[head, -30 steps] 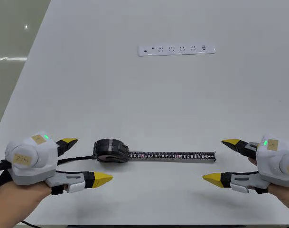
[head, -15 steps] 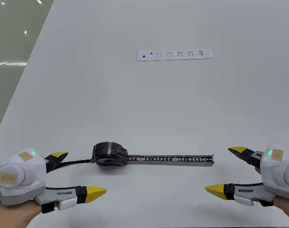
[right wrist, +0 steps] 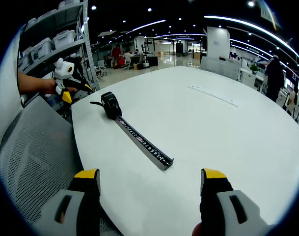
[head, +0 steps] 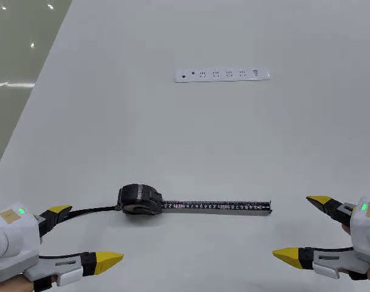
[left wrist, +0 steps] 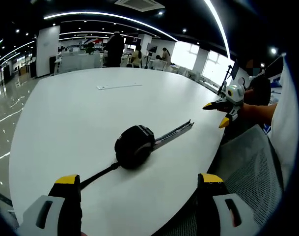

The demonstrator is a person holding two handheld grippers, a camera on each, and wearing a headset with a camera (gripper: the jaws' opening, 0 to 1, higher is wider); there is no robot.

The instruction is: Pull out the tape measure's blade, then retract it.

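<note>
Head view: tape measure (head: pixel 140 199), bare table (head: pixel 172 134) beyond

Bright, even overhead light; long white ceiling light strips (left wrist: pixel 115 15) bend under fisheye distortion. Sharp focus; the smooth white tabletop (head: pixel 142 140) shows faint, soft shadows.

This was a large open-plan office. A wide white table (head: pixel 172 134) with a power strip (head: pixel 222 74) lying on it stood on a glossy floor (head: pixel 14 61) that mirrored the lamps. Overhead was a dark ceiling with long curved light strips (left wrist: pixel 105 14) and small spotlights (right wrist: pixel 149 9). Farther back were desks (left wrist: pixel 80 61) and standing people (left wrist: pixel 115 48), with bright windows (left wrist: pixel 208 69) along one side. A rack (right wrist: pixel 58 50) carried plastic bins (right wrist: pixel 66 35), and a mesh chair (right wrist: pixel 31 147) sat just beside the table's edge.
</note>
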